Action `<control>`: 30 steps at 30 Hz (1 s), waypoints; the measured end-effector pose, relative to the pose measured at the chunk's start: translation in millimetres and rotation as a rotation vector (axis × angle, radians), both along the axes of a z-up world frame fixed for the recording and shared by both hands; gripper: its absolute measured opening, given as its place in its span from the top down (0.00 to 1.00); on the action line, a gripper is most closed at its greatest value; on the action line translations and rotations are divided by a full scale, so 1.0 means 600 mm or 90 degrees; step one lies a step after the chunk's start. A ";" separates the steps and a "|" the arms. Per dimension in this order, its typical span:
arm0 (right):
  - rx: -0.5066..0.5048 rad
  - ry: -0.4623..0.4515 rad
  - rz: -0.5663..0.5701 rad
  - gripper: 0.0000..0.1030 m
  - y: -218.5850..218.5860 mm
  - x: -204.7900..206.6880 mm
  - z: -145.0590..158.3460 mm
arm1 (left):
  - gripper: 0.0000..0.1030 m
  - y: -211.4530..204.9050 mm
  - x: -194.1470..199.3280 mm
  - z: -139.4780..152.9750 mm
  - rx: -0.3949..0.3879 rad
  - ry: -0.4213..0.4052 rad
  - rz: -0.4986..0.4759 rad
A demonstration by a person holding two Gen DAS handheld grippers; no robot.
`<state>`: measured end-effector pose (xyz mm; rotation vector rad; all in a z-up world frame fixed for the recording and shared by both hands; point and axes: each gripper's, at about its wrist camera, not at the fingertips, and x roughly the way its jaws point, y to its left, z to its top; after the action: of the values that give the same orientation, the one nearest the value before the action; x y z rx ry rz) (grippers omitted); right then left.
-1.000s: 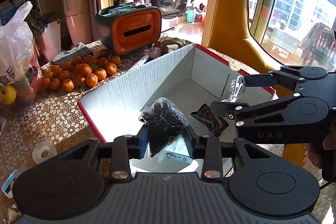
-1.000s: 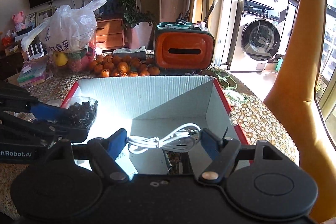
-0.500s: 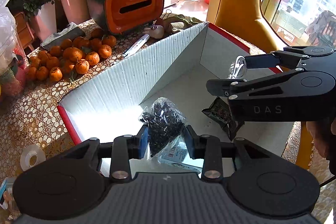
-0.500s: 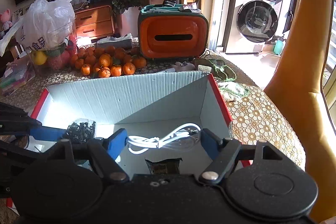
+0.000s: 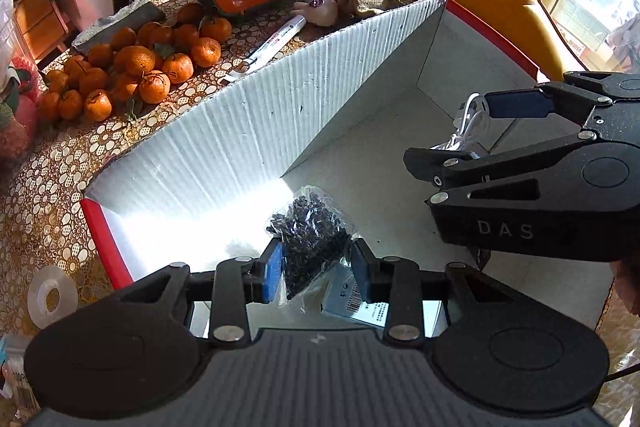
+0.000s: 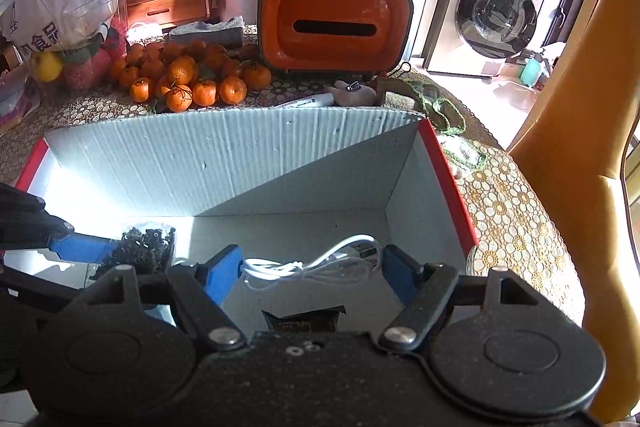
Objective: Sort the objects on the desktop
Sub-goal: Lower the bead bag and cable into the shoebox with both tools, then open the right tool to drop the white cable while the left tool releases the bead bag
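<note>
Left claw (image 5: 316, 267) pinches a clear bag of small black parts (image 5: 310, 231), held low inside the cardboard box (image 5: 240, 131), likely to drop it there. Right claw (image 6: 312, 267) is spread wide around a coiled white cable (image 6: 316, 263); whether the cable hangs from one pad or lies on the floor, cannot tell. Box also holds a dark sachet (image 6: 304, 321) and a labelled packet (image 5: 360, 303). Tangerines (image 5: 132, 67) stay out on the tabletop (image 5: 48, 163).

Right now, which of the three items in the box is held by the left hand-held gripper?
The clear bag of small black pieces, between the left hand-held gripper pads. The white cable sits by the right one; the dark packet lies loose.
</note>
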<state>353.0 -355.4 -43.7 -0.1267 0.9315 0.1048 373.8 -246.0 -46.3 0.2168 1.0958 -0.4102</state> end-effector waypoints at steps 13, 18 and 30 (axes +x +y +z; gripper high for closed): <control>0.005 0.107 -0.014 0.26 -0.001 0.030 -0.025 | 0.65 -0.013 0.009 -0.024 0.028 0.040 -0.016; 0.004 0.114 -0.009 0.25 -0.001 0.030 -0.026 | 0.65 -0.014 0.007 -0.027 0.028 0.039 -0.019; 0.018 0.107 -0.017 0.20 -0.004 0.022 -0.020 | 0.41 -0.020 -0.009 -0.012 0.019 0.032 -0.023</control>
<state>366.0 -357.7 -55.7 -0.0806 1.0992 0.1052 368.3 -258.2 -53.6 0.2541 1.1485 -0.4335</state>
